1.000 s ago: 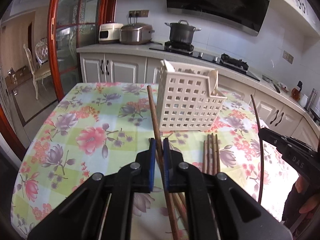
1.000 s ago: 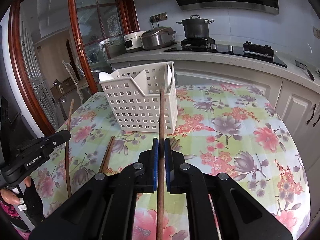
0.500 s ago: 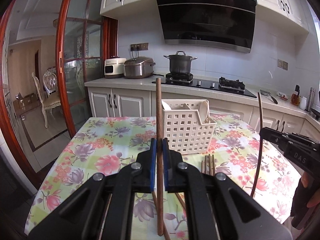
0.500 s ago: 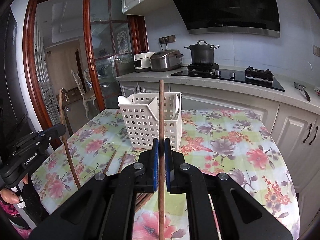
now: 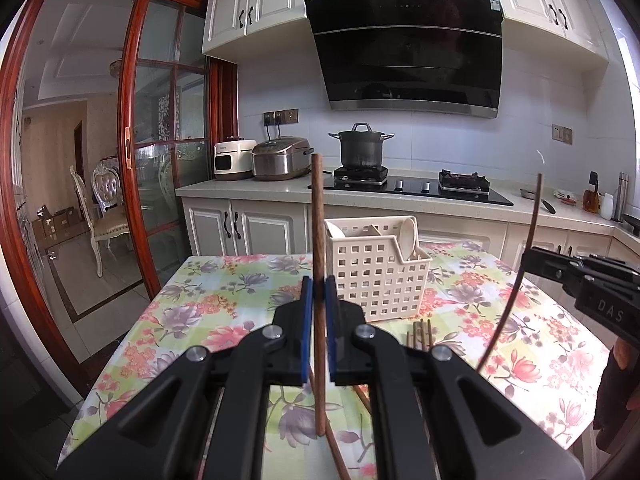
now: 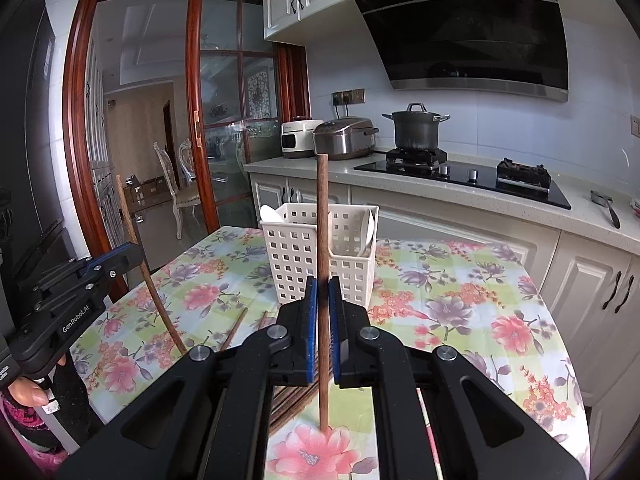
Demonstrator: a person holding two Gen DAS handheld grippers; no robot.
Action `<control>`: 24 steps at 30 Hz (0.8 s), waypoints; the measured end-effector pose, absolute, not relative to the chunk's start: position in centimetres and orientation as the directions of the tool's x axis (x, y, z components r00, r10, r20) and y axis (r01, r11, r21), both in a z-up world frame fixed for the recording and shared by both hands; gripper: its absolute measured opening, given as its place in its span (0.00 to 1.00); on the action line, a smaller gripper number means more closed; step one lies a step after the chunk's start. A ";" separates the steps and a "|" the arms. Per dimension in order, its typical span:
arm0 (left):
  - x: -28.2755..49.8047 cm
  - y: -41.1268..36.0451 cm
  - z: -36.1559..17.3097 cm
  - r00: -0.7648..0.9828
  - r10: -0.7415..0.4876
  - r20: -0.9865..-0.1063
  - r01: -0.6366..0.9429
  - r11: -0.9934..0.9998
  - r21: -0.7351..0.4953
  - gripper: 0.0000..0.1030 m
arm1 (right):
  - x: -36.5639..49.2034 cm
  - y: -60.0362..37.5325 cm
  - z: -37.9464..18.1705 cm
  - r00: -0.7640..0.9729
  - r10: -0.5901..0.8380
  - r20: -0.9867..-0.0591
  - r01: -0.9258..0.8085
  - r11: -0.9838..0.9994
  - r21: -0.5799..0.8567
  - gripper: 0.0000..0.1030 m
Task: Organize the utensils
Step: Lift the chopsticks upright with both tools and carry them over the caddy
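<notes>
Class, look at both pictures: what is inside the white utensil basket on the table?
The white basket holds pale spoons, their bowls poking above the rim. The perforated walls hide whatever lies lower down.

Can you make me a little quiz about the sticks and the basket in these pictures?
1. True or false: the left gripper holds a brown wooden chopstick upright.
2. What does the right gripper clamp? A) a white spoon B) a brown wooden chopstick C) nothing
3. Fill in: the white plastic basket with square holes stands on the ____ tablecloth.

Key: 1 true. 2 B. 3 flowered.
</notes>
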State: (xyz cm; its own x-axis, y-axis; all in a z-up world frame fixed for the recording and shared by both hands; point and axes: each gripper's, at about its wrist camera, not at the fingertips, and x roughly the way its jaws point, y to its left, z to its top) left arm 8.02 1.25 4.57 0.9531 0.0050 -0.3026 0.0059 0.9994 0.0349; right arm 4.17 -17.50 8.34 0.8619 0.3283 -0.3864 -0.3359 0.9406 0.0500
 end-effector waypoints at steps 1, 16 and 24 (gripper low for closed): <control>8.0 1.2 4.6 0.954 0.006 -0.301 0.005 0.999 0.035 0.06 | 4.1 -17.5 8.4 0.863 0.329 -0.383 -0.337 0.940 0.048 0.06; 8.1 1.4 4.9 0.960 0.017 -0.279 -0.009 0.999 0.031 0.06 | 3.8 -17.7 8.7 0.872 0.321 -0.369 -0.328 0.944 0.046 0.06; 8.3 1.0 6.0 0.967 0.010 -0.255 0.002 0.999 0.048 0.06 | 4.2 -17.8 9.6 0.880 0.315 -0.354 -0.324 0.945 0.035 0.06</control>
